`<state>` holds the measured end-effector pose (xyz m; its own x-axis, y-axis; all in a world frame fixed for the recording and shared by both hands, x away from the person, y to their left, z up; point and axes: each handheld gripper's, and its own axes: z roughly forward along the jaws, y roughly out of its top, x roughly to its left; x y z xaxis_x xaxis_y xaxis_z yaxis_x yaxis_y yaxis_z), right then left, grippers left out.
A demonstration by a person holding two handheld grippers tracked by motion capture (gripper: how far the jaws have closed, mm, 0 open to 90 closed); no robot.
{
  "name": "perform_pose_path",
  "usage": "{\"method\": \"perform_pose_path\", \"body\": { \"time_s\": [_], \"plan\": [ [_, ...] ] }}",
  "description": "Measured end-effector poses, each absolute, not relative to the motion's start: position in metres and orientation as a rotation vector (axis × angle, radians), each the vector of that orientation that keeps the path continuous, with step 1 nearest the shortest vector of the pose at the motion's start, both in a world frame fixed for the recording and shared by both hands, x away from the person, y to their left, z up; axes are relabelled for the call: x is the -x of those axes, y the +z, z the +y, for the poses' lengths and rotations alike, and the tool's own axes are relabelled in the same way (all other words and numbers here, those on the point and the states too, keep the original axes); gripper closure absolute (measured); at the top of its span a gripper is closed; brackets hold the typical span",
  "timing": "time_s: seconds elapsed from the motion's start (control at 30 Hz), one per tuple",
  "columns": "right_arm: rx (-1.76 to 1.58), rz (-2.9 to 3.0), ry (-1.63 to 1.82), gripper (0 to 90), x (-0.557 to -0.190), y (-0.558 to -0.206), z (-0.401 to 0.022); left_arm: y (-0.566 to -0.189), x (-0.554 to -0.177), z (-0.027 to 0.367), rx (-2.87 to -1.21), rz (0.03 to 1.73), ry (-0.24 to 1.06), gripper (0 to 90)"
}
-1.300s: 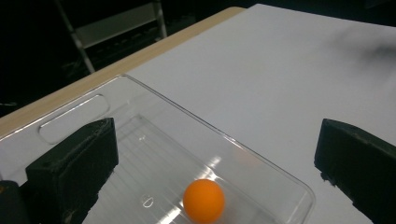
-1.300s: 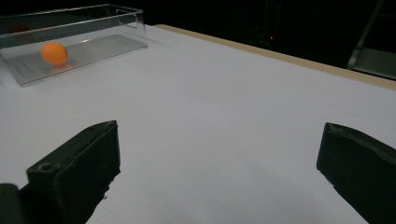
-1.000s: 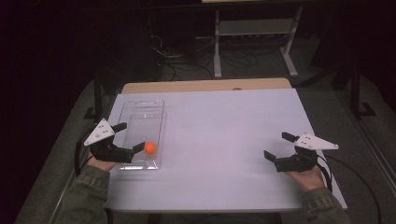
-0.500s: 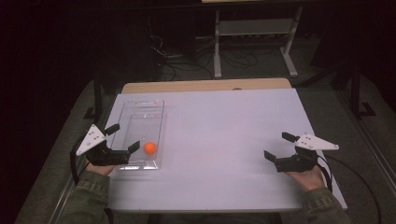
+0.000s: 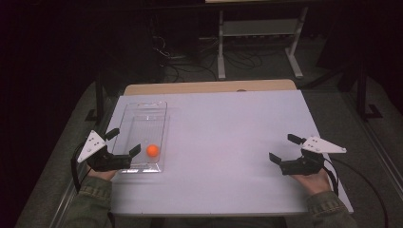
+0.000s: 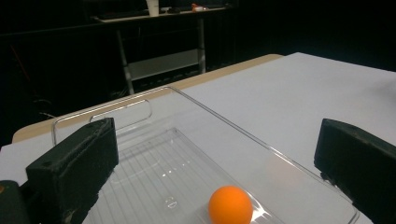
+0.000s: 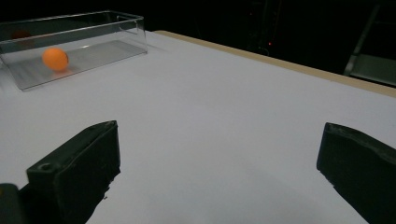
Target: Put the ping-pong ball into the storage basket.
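One orange ball (image 5: pixel 152 150) lay inside the clear tray (image 5: pixel 142 110) near the table's (image 5: pixel 228 142) left edge, toward the tray's near end. I held my left gripper (image 5: pixel 122 142) with fingers spread wide at the tray's near left corner, grasping nothing. I kept my right gripper (image 5: pixel 284 147) near the right edge, fingers likewise released, well apart from the ball.

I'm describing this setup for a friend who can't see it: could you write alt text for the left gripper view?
An orange ball lies inside a clear plastic tray on a white table, close in front of the left claw, whose two black jaws stand wide apart, holding nothing. Beyond the table's far edge the room is dark, with a metal shelf stand.
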<state>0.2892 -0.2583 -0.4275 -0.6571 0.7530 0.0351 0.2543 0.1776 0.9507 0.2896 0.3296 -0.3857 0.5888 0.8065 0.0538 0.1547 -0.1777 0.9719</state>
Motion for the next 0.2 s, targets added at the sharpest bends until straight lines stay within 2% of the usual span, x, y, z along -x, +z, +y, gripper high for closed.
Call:
{"method": "perform_pose_path", "body": {
  "time_s": [0.2],
  "plan": [
    [-0.948,2.012,1.494,0.0,-0.2886,-0.4275,-0.2578,-0.3871,-0.2906,0.3285,-1.688,0.809,0.716,0.0]
  ]
}}
